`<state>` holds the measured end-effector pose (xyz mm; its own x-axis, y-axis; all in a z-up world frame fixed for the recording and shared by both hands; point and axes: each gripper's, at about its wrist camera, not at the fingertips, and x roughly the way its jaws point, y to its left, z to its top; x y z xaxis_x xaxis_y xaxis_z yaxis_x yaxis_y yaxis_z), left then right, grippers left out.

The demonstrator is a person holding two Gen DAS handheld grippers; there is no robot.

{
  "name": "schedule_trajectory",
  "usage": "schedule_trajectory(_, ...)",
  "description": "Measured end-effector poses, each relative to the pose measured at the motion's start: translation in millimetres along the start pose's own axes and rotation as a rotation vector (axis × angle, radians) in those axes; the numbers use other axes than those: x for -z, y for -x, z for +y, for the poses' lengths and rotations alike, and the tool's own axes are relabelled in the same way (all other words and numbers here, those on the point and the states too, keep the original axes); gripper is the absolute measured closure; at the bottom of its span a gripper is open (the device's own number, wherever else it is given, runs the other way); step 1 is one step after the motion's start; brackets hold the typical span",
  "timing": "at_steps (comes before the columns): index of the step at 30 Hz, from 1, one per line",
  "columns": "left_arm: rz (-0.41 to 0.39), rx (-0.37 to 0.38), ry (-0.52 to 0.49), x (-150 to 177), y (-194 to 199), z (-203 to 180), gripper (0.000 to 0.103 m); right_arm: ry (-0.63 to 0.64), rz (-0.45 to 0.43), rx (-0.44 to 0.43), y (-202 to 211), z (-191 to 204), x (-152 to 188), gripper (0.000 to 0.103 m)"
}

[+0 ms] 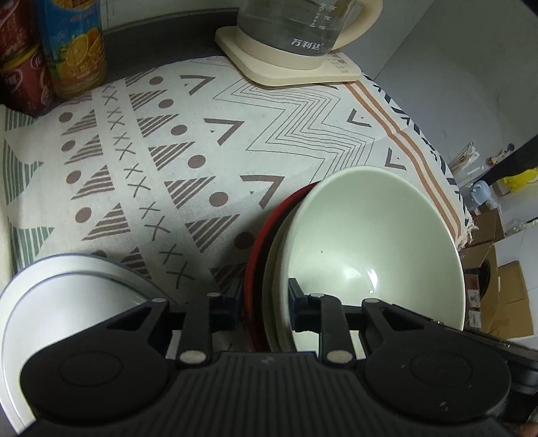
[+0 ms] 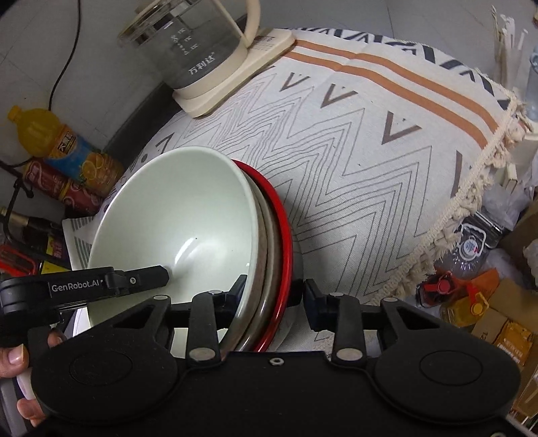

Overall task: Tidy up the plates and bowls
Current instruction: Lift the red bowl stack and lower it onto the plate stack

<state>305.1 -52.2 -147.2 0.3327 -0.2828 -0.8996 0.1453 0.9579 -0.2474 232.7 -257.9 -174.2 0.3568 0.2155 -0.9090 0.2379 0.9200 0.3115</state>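
Both grippers straddle the stacked rims at lower centre: left gripper [image 1: 264,311] and right gripper [image 2: 274,292] clamp the pale-green bowl [image 1: 363,242] and red plate [image 2: 284,255]; lift evenly, level.

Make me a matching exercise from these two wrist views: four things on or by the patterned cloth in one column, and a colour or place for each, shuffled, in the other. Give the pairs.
Things:
1. top bowl
2. outermost dish of the stack
3. glass kettle
4. orange drink bottle

Descriptions:
A. red rim
B. stands on a cream base at the far side of the cloth
C. pale green, nested in the stack
D. beside a red bottle at the far left corner

Pairs: 1-C, 2-A, 3-B, 4-D
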Motion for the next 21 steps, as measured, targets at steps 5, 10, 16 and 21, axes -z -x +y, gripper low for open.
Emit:
schedule_trajectory(5, -0.024, 0.001, 0.002, -0.9, 10.1, -0.6, 0.078, 0.019, -0.021, 0.002, 6.3, 6.1, -0.9, 0.070)
schedule_trajectory(10, -0.074, 0.005, 0.003, -2.9, 28.3, -2.0, 0.078, 0.025, -0.063, -0.017, 19.4, 13.3, -6.5, 0.070)
schedule_trajectory(16, -0.132, -0.002, 0.017, -1.4, 54.6, 2.0, 0.078, 0.065, -0.098, -0.043, 34.5, 28.8, -10.0, 0.070)
schedule_trajectory(21, -0.177, -0.025, 0.034, 4.1, 78.2, 11.0, 0.078, 0.103, -0.111, -0.078, 41.3, 45.3, -5.6, 0.070)
